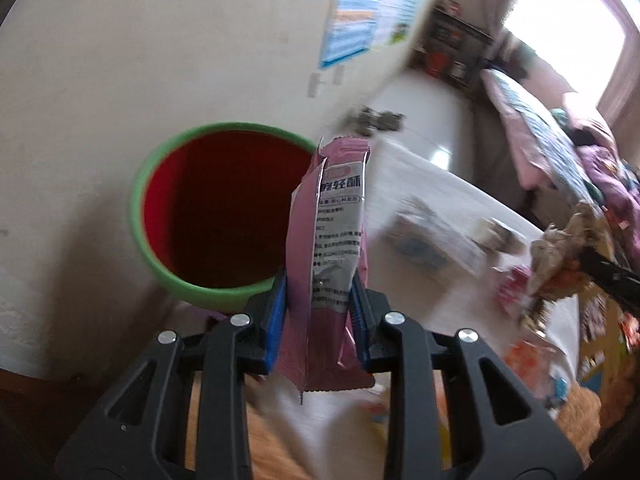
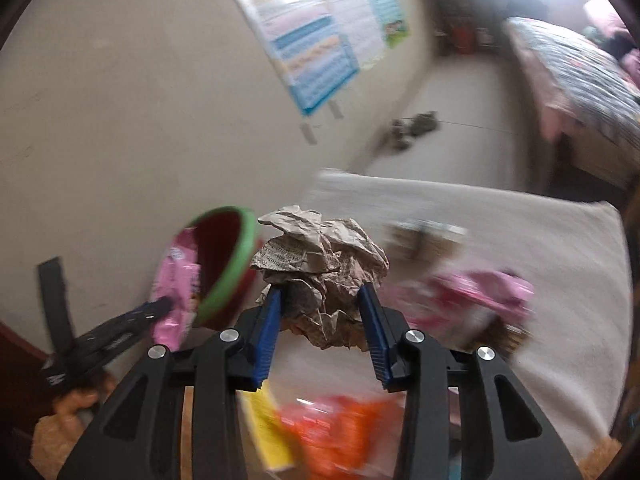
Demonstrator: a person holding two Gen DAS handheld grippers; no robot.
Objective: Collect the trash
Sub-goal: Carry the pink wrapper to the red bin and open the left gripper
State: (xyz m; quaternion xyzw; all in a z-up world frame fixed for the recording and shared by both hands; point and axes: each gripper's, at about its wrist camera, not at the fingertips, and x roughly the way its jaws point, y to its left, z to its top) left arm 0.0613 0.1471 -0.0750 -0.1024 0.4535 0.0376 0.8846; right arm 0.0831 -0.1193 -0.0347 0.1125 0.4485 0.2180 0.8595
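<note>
A cream wall point(image 1: 120, 60) with a blue-bordered paper chart point(image 2: 312, 44) stands behind a low surface draped in a pale cloth point(image 2: 520, 248), and a bed with a striped cover point(image 2: 580, 68) lies further back along the pale floor. Your left gripper point(image 1: 318, 284) has its blue pads pressed narrowly on both sides of a tall pink foil snack wrapper point(image 1: 332, 216) with black printed text on a white panel; the wrapper stands upright between the jaws, just beside the rim of a round bin with a green rim and red inside point(image 1: 224, 208), which sits against the wall. Your right gripper point(image 2: 320, 300) is clamped at a middling width around a crumpled ball of brownish newspaper point(image 2: 324, 260), the pads biting into its lower sides. From the right wrist view, the bin shows to the left of the paper ball, with the pink wrapper in front of its mouth. More litter lies blurred on the cloth: another pink wrapper point(image 2: 472, 292), an orange packet point(image 2: 340, 432), and a yellow one point(image 2: 268, 428) just below your right jaws.
</note>
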